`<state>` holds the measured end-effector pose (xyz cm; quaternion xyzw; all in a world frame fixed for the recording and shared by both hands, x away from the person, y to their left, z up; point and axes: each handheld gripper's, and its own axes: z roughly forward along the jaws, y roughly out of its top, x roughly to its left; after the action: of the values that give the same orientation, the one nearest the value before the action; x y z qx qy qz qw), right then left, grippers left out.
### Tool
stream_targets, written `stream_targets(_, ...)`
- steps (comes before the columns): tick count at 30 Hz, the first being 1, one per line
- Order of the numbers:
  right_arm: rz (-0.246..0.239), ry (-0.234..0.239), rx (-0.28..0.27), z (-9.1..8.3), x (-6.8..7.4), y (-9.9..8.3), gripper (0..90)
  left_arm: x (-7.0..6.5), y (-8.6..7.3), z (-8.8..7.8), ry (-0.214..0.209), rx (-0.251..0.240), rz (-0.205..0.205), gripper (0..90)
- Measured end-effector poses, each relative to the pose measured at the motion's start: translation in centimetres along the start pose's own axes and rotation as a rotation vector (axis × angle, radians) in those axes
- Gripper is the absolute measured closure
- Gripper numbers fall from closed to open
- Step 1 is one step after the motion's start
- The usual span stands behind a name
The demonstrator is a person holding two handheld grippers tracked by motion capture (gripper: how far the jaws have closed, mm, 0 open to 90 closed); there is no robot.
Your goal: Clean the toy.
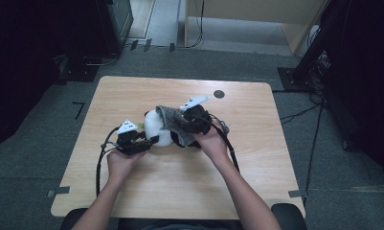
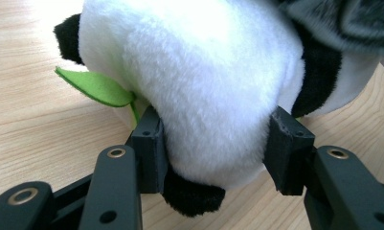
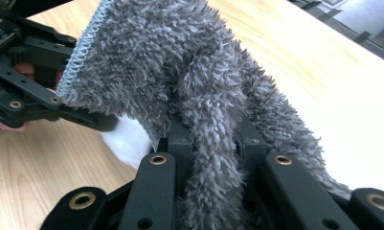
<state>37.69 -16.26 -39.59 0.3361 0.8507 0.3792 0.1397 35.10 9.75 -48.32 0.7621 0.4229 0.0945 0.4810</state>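
Observation:
A black-and-white panda plush (image 1: 156, 128) lies at the middle of the wooden table (image 1: 132, 96), with a green felt leaf (image 2: 96, 87) at its side. My left gripper (image 2: 218, 143) is shut on the plush's white body (image 2: 204, 81), one pad pressing in on each side. A grey fluffy cloth (image 1: 173, 120) drapes over the plush's right part. My right gripper (image 3: 211, 139) is shut on a fold of this cloth (image 3: 180, 72), holding it up above the table. In the high view the left gripper (image 1: 149, 141) and right gripper (image 1: 192, 120) flank the toy.
A small dark round spot (image 1: 219, 94) marks the table's far side. Grey tape strips (image 1: 58, 191) sit at the near corners. Dark equipment and cables (image 1: 319, 62) stand on the floor to the right, and a black cabinet (image 1: 118, 19) at the back left.

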Motion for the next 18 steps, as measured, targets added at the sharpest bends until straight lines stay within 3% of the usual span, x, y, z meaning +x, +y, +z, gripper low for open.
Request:
stream_targets(8,0.08,-0.074,-0.019,-2.8,-3.4,-1.7,74.9,0.3,-0.1,0.0,-0.006,0.004,-0.005,48.2)
stream_targets(14,0.121,-0.103,-0.017,-3.2,-5.0,-3.2,74.9,0.4,-0.1,0.1,-0.006,0.006,-0.002,48.1)
stream_targets(18,0.161,-0.094,-0.023,-3.1,-5.6,-3.7,75.0,0.4,-0.2,0.1,-0.01,0.003,-0.001,47.8)
